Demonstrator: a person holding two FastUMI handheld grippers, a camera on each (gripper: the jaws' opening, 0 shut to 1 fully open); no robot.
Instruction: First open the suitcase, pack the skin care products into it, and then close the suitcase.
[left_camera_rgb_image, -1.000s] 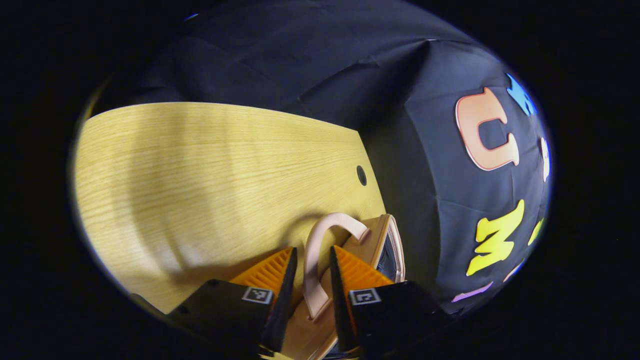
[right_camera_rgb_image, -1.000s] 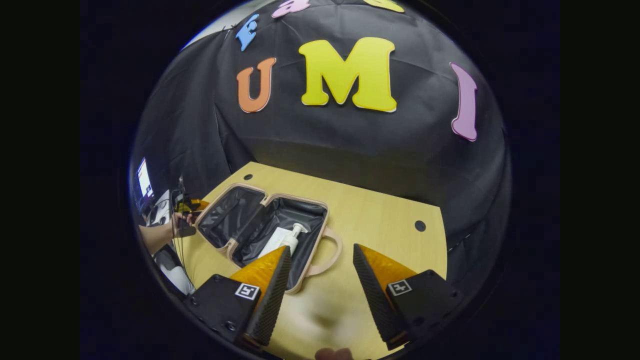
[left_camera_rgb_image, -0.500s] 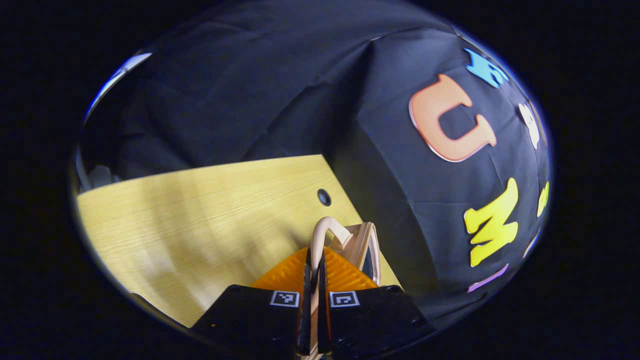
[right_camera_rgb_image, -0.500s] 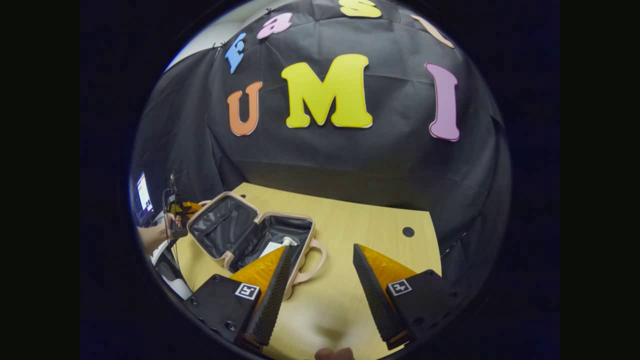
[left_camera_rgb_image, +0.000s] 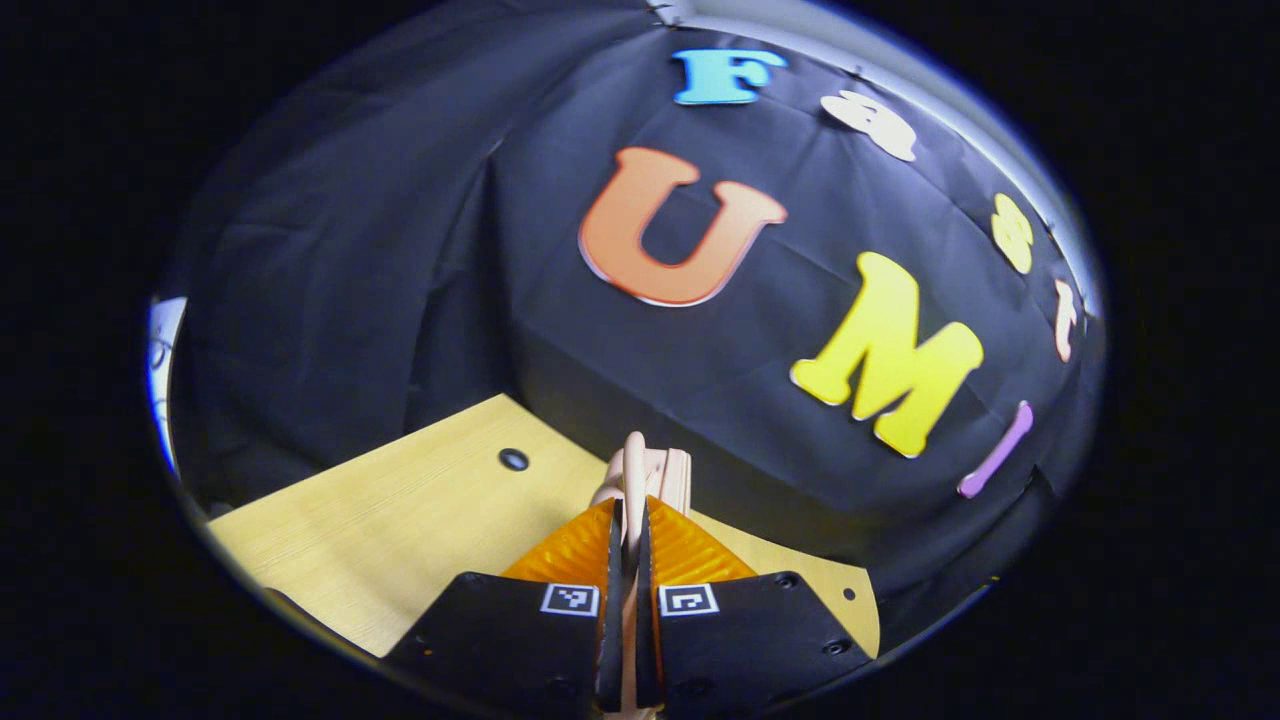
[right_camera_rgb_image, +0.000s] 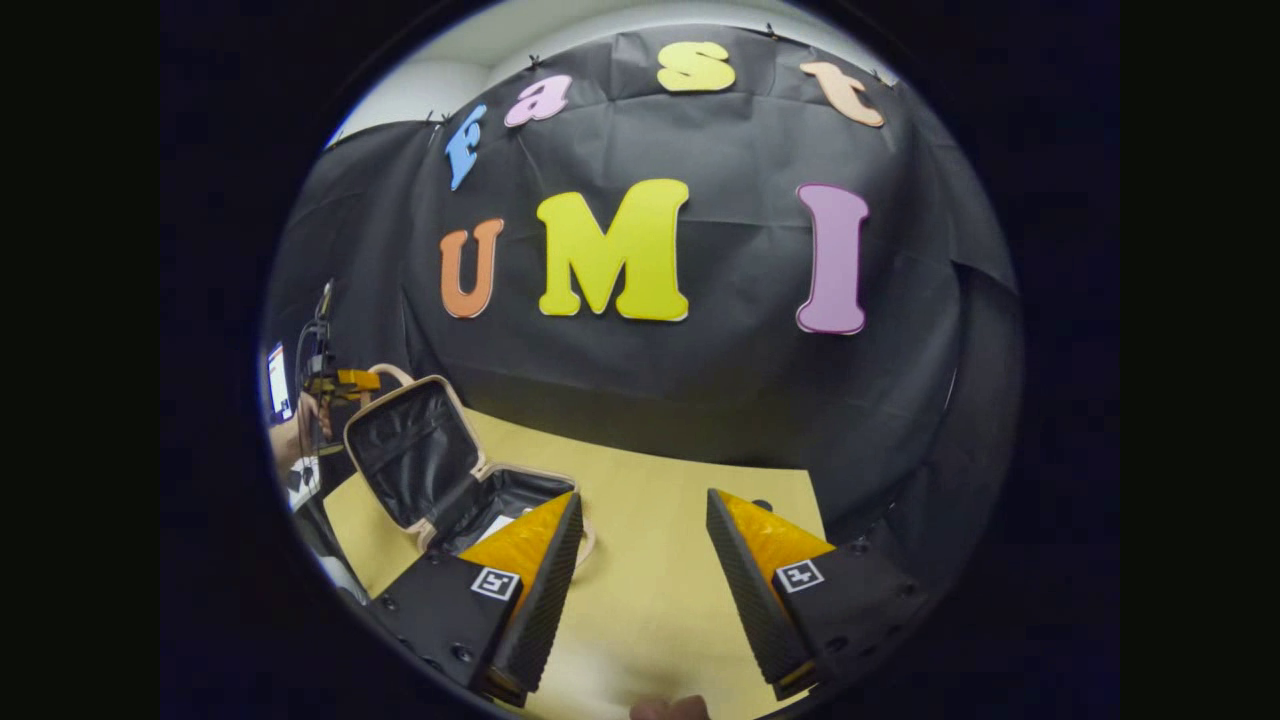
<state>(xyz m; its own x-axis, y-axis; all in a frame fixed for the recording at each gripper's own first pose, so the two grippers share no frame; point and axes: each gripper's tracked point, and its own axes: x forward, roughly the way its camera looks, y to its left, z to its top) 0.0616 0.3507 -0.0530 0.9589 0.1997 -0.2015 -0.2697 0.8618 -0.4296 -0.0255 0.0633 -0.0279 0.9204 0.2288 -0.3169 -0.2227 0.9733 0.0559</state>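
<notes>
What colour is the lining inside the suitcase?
Black lining, best seen in the right gripper view.

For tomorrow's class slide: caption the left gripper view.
Left gripper shut on suitcase handle above wooden table.

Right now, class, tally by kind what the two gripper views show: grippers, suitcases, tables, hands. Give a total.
Grippers: 2, left gripper and right gripper
Suitcases: 1, suitcase
Tables: 1, table
Hands: 1, hand
Total: 5
</notes>
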